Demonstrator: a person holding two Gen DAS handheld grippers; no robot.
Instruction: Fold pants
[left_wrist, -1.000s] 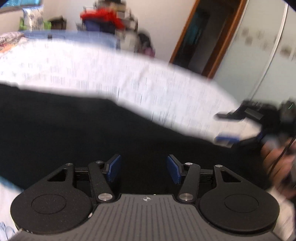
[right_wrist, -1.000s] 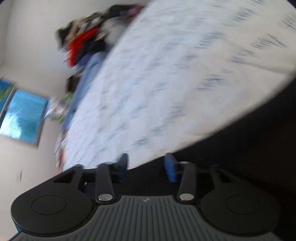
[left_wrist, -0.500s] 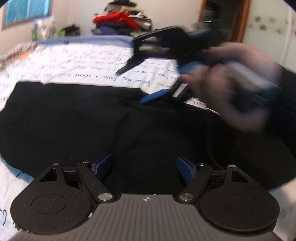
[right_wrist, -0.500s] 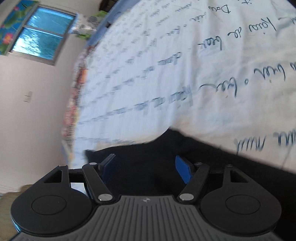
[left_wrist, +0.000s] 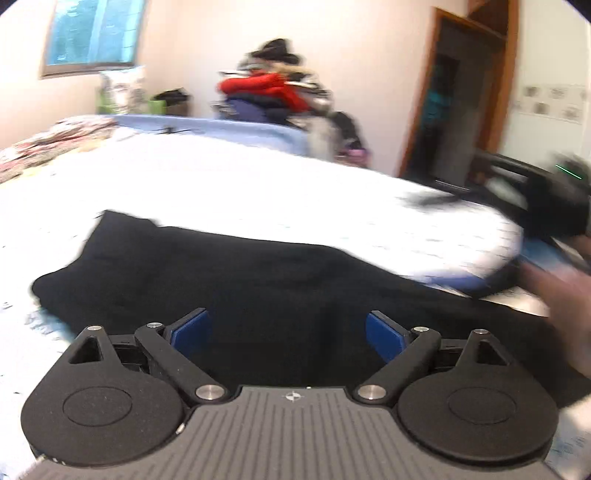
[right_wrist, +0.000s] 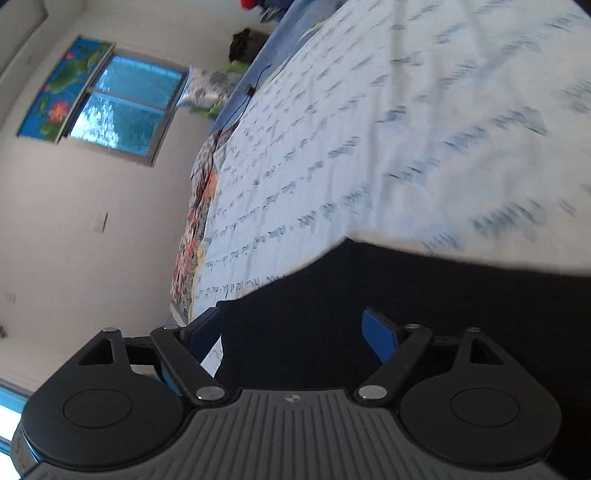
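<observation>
Black pants (left_wrist: 229, 280) lie spread on a white bed sheet with blue script (left_wrist: 221, 184). My left gripper (left_wrist: 288, 332) is open, its blue pads wide apart just above the pants' near part, holding nothing. My right gripper (right_wrist: 291, 332) is open and rolled sideways over an edge of the pants (right_wrist: 369, 295), empty. The right gripper also shows, blurred, at the far right of the left wrist view (left_wrist: 546, 221), with the hand (left_wrist: 569, 302) that holds it.
A pile of red and dark clothes (left_wrist: 273, 92) stands beyond the bed. A window (right_wrist: 110, 110) is in the left wall, a floral blanket (right_wrist: 192, 236) along the bed's edge, and a wooden doorway (left_wrist: 458, 110) at the right.
The right gripper and hand have swung from over the pants in front of the left camera to the far right. Both grippers have opened wider. The left camera now looks lower and flatter.
</observation>
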